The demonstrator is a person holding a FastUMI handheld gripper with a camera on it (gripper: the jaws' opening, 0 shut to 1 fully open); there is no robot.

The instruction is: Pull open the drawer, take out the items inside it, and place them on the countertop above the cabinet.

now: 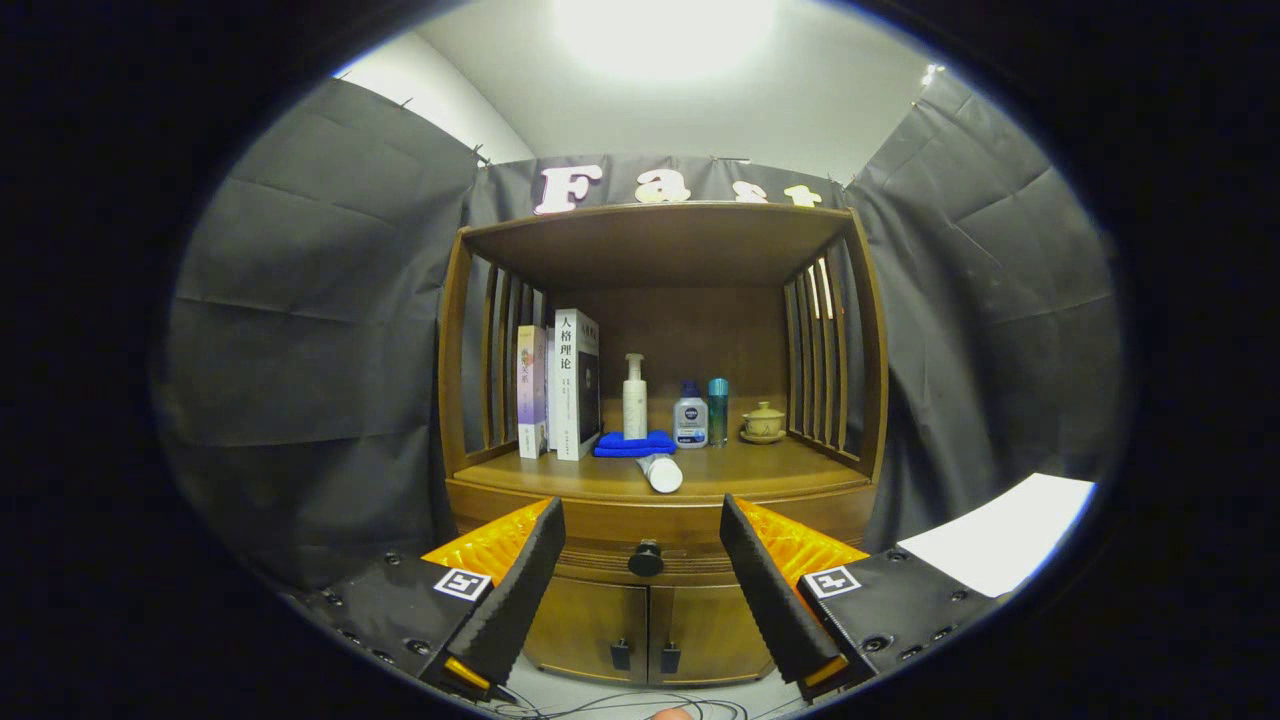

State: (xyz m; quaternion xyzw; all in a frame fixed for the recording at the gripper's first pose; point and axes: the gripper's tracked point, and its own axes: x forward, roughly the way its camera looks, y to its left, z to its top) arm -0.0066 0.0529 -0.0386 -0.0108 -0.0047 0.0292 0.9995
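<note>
Dark cloth walls close in a booth w/ a wooden cabinet point(660, 400) at centre, lit from overhead. Its counter point(760, 475) sits under a shelf roof w/ slatted sides and carries two upright books point(560, 385) at the left, a pump bottle point(634, 397) standing on a folded blue cloth point(634, 444), two small bottles point(700, 412) beside it, a lidded cup point(763, 422) on a saucer toward the right, and a white tube point(661, 472) lying on its side near the front edge. That tube could be a drawer item set down on the counter, or just part of the setup; can't tell which. Below the counter, the drawer point(610, 520) front looks flush w/ the cabinet, i.e. shut, its dark round knob point(646, 558) centred. Two lower doors point(645, 630) sit under it, also closed. Hand-held gripper point(640, 570) is spread wide, nothing pinched, fingers framing the knob w/ a gap still ahead of them. That alignment suits closing on the knob to pull, but a shut drawer fits either stage: contents still inside, or emptied and pushed back.
</note>
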